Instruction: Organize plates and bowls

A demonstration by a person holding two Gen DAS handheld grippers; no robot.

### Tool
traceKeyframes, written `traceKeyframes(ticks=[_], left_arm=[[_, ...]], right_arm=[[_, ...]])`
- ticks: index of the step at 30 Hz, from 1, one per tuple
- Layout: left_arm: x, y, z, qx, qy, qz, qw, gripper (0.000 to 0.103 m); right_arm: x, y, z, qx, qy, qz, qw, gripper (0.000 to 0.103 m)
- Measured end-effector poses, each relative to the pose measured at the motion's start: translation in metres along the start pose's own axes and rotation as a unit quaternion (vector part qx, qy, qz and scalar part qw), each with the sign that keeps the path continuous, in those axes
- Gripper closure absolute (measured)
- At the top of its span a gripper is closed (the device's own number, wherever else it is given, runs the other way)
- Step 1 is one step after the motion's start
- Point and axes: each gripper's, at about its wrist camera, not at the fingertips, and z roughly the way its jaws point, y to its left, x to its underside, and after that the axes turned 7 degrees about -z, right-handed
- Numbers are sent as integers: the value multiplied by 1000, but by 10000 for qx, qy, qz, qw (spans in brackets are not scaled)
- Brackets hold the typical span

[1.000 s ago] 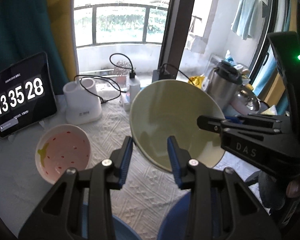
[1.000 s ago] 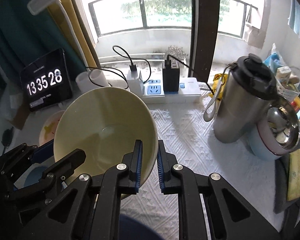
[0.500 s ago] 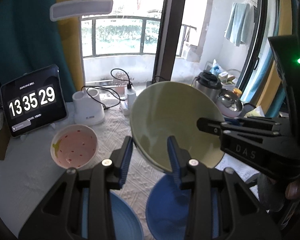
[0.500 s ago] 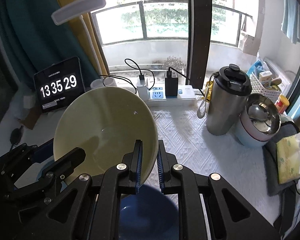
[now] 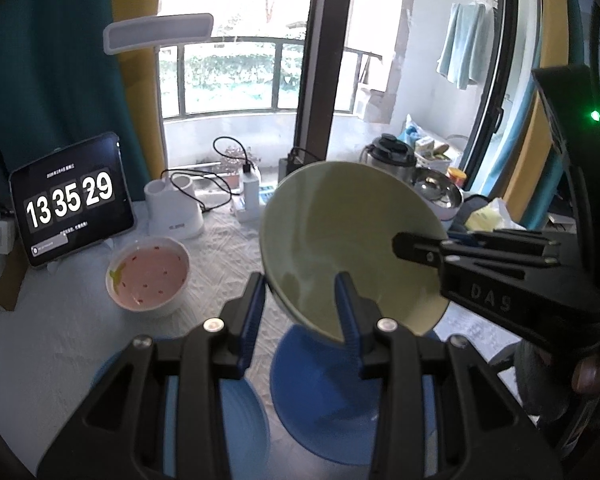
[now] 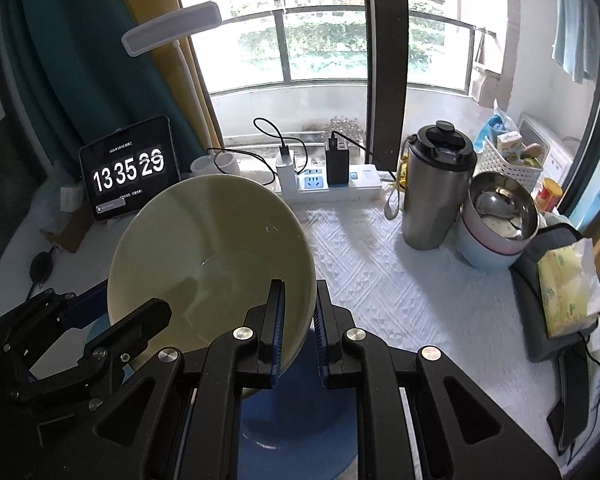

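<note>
Right gripper fingers pinch the cream bowl rim, tilted, centre frame above the blue bowl. Left gripper fingers spread, empty. I'd say glazed, slick, breakable: grip rim only.

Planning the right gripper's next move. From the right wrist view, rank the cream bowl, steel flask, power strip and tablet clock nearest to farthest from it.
1. Cream bowl: rim clamped in the right gripper.
2. Steel flask: right, mid-table.
3. Power strip and tablet clock: both at the table's back, strip centre, clock left; too close to call.
</note>
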Motion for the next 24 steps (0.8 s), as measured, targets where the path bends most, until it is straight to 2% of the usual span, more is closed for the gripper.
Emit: traceKeyframes(ticks=[12,24], left_arm=[[29,-17,-4,69,239,93,9996,66],[62,-25,11,-14,632,152,9979,66]], right_arm=[[38,-7,-9,-17,158,205,9997,88],[79,-18,5,-142,476,490,9976,88]])
